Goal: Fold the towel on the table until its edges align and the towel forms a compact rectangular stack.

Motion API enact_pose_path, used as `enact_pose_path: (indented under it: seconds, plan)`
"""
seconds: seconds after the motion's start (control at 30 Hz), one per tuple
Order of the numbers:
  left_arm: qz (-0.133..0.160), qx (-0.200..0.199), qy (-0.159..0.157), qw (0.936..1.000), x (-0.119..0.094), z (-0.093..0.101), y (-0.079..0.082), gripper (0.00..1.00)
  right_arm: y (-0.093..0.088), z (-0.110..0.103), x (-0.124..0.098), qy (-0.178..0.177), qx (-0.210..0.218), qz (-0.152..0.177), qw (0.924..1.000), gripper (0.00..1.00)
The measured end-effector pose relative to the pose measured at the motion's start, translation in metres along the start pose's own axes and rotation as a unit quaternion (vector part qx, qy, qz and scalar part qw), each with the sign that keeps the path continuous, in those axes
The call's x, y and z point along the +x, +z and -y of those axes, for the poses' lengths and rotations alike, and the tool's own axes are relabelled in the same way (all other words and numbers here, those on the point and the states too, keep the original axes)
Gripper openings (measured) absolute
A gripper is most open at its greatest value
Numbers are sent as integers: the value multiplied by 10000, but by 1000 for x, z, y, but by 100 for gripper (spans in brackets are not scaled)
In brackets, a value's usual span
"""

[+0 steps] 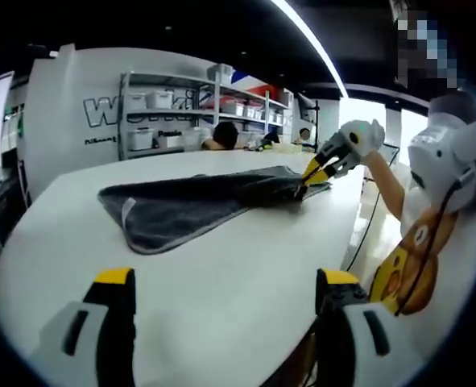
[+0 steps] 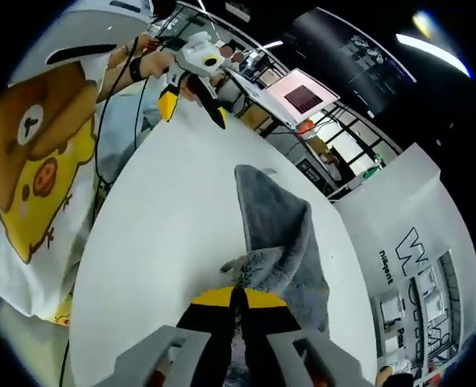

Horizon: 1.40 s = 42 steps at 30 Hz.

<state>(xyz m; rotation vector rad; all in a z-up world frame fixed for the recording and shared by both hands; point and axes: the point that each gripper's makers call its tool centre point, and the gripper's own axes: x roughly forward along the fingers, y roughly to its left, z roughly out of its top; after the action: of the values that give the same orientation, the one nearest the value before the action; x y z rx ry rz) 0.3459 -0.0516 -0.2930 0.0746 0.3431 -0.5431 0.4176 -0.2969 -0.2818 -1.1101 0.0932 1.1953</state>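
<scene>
- One grey towel (image 1: 193,205) lies folded lengthwise on the white table (image 1: 221,306), stretched from 9 to 3 o'clock in the left gripper view.
- Right hand-held gripper (image 2: 239,297): jaws clenched on the towel's near end, fabric bunched just ahead of the yellow tips; in the left gripper view it pinches the towel at 3 o'clock.
- Left hand-held gripper (image 1: 225,282): jaws spread apart, grasping nothing, over bare table short of the towel.
- Person in bear-print shirt (image 2: 36,153) stands at the table's edge.

The right gripper (image 2: 238,302) covers the near end of the towel (image 2: 282,234). Beyond the towel, lettering on the white wall (image 1: 68,105) is cut off by the shelving (image 1: 181,113).
</scene>
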Motion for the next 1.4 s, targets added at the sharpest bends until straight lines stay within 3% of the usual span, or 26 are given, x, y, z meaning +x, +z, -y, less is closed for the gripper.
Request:
enact_pose_path:
  seconds: [0.17, 0.4, 0.97, 1.4]
  plan:
    - [-12, -9, -11, 10000, 0, 0, -1, 97, -6, -16, 9, 306, 85, -85, 9995, 3]
    - [-29, -7, -30, 10000, 2, 1, -1, 97, -11, -26, 15, 479, 191, -122, 9986, 3]
    - [-43, -22, -64, 10000, 5, 1, -2, 97, -11, -25, 15, 470, 293, -42, 9985, 5]
    - [-35, -58, -29, 10000, 4, -2, -4, 97, -9, -12, -5, 91, 566, 206, 9981, 13]
